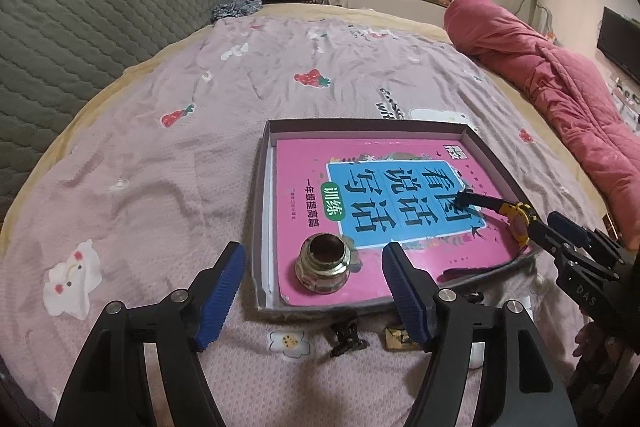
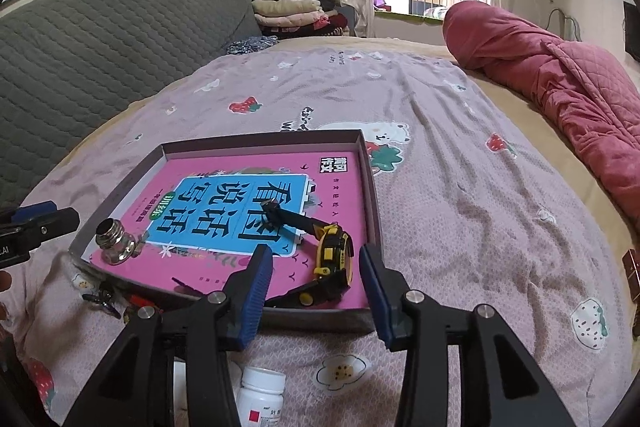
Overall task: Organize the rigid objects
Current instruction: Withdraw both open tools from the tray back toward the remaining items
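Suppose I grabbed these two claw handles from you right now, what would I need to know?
Left claw: open, empty, just short of the metal fitting.
Right claw: open, empty, near the yellow tape measure.
Done: fitting and tape measure lie on the pink book inside the shallow box.
Left: the black clip and small gold item on the bedspread in front of the box, plus the white pill bottle nearer you. They probably go in next.

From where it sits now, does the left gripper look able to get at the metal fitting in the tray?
Probably yes. The left gripper is open and the metal fitting stands upright just ahead between its fingers, on the pink book. Only the tray's low near wall lies between.
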Motion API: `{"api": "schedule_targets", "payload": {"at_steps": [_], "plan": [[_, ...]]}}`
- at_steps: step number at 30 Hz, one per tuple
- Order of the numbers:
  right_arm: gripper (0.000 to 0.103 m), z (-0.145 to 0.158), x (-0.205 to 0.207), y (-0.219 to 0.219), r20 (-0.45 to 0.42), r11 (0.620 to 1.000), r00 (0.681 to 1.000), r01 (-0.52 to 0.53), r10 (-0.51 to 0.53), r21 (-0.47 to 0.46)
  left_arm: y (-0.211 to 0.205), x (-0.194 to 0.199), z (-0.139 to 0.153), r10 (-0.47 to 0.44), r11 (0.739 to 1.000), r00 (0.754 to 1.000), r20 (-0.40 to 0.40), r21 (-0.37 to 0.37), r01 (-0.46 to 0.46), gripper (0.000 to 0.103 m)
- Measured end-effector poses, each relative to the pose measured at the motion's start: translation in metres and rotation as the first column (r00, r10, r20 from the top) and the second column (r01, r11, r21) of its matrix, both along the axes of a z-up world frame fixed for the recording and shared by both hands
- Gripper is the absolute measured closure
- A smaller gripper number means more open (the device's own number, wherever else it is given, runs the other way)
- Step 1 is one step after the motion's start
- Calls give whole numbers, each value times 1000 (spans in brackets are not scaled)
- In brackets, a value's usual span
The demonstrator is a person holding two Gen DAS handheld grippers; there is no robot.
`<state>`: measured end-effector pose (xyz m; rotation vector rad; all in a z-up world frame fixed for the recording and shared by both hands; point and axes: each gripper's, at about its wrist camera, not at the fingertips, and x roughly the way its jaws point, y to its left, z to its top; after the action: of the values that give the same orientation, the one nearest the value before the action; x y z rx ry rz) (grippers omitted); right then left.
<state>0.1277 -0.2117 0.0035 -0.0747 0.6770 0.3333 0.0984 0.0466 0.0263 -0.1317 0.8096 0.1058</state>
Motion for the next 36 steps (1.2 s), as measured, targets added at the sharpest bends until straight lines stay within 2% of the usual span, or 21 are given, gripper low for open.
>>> {"api": "schedule_targets", "payload": {"at_steps": [12,16,21,36], "plan": [[58,5,-15,3,9,1000,1000,-15,15,-18,-14,-13,2,-24,1000,1000,2,4,24,30],[58,7,-22,0,-7,1000,1000,-1,1,12,-21,-17,3,-36,999,999,7,-1,36,30],[58,8,-30,-1,-9,1000,1000,16,-16,-7,-31,-25,3,-66,998,998,9,5,66,30],[54,12,-49,-15,-29,997,997,71,-71,13,-42,-44,13,-91,996,996,8,-7,91,30]]}}
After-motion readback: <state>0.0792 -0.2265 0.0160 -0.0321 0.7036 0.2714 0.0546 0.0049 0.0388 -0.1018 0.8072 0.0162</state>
